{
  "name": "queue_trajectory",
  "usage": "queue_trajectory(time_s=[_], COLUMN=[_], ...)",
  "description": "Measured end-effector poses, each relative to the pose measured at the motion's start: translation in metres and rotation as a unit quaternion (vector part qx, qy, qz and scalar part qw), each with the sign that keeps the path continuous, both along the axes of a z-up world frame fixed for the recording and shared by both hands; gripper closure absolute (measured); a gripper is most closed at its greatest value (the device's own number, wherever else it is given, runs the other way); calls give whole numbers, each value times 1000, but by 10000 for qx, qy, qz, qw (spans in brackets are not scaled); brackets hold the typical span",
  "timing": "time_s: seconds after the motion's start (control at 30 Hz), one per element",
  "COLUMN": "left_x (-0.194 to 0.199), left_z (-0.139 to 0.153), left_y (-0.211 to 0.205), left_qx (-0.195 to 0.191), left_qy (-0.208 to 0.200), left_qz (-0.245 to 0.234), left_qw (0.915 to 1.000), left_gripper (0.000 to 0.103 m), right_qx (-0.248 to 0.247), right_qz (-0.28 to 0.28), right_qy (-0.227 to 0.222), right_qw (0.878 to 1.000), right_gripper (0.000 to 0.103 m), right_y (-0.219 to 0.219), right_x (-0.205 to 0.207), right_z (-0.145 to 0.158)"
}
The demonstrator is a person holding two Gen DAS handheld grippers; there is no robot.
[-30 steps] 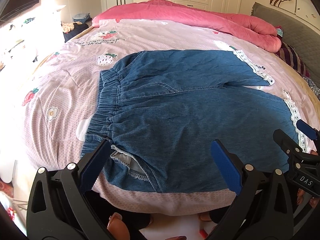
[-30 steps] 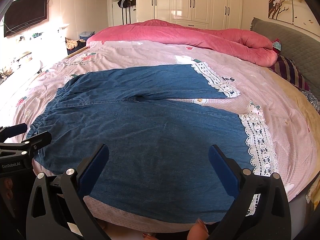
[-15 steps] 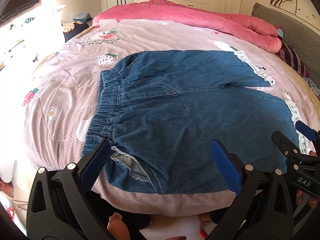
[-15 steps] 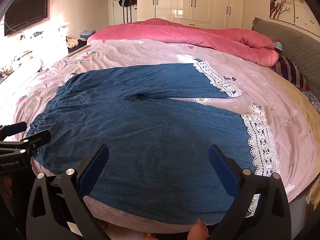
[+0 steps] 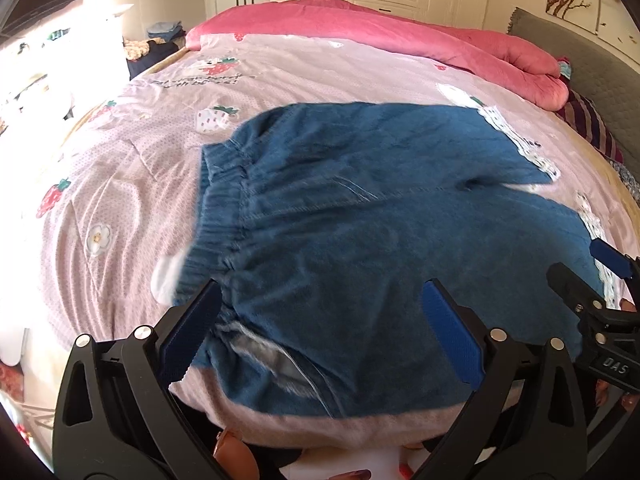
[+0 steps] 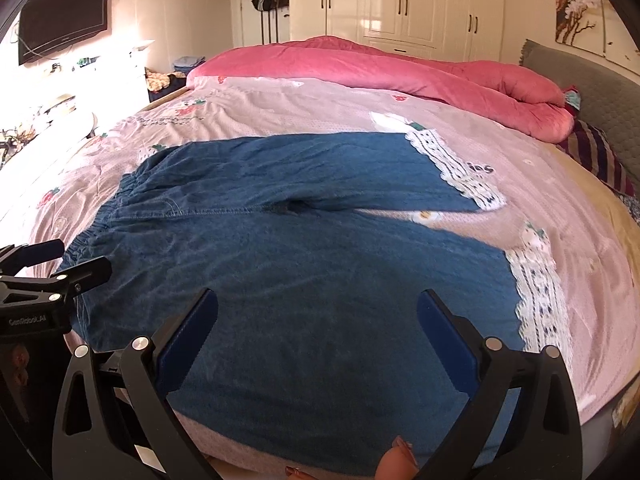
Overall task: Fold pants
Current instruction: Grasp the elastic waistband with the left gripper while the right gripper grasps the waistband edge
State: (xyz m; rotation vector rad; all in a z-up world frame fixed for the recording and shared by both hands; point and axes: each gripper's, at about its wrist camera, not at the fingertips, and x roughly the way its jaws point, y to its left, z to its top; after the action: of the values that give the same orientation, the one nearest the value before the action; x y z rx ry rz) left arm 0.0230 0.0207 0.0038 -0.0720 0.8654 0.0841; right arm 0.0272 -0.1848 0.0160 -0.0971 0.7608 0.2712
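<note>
Pants (image 5: 380,240) lie flat on the bed (image 5: 132,184), blue denim, spread near the front edge. In the left wrist view the elastic waistband (image 5: 216,216) sits at 9 o'clock of the garment, and the 2 legs run off toward 3 o'clock. Lace cuffs (image 6: 536,292) end both legs; in the right wrist view the far cuff lies at 1 o'clock and the near cuff at 3 o'clock. The legs part slightly, with pink sheet showing between them near the cuffs.

Left gripper (image 5: 320,332): jaws wide apart, holding nothing, poised over the waistband corner at the near edge. A pale pocket lining (image 5: 272,360) shows there, though motion blur makes its shape uncertain.

Right gripper (image 6: 318,336): jaws wide apart, holding nothing, poised over the near leg, above the thigh area. Whether either tool touches the fabric cannot be told.

Each gripper appears in the other's view: right one at 3 o'clock, left one at 9 o'clock.

A pink quilt (image 6: 380,68) is bunched along the far side at 12 o'clock.
</note>
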Motion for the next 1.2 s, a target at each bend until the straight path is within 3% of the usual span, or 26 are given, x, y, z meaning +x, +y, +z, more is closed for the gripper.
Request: queue_trajectory(time_s=[0.13,0.4,0.6,0.77,0.83,0.9,0.93,0.97,1.0,1.2], left_x=[19,84,135,161,169,177,180,182,182,163], left_z=[0,-4,-14,-23,-26,-32,-35,-37,-38,-21], left_y=[18,74,109,112,106,103,104,105,107,107], left_qx=[-45,430,412,195,245,419,430,145,-44,-73], left_qy=[68,190,271,396,382,427,425,426,417,-35], left_qz=[24,309,254,-70,-252,-299,-319,-519,-580,-668], left_qw=[10000,9984,9985,9990,9987,9978,9977,9976,9974,9977], left_gripper=[9,9,10,49,53,66,76,98,98,99], right_qx=[76,37,239,24,-284,-508,-640,-741,-903,-1578], right_qz=[153,777,1089,1416,1679,2001,2174,2286,2473,3131], right_qy=[159,284,461,589,542,452,460,467,437,483], right_qw=[9997,9966,9927,9882,9839,9774,9729,9696,9637,9353], right_gripper=[4,4,4,4,4,4,4,4,4,4], right_y=[6,28,44,65,82,99,108,115,127,171], right_x=[20,81,135,174,186,195,201,206,213,246], right_z=[1,8,11,6,5,5,3,2,-1,-19])
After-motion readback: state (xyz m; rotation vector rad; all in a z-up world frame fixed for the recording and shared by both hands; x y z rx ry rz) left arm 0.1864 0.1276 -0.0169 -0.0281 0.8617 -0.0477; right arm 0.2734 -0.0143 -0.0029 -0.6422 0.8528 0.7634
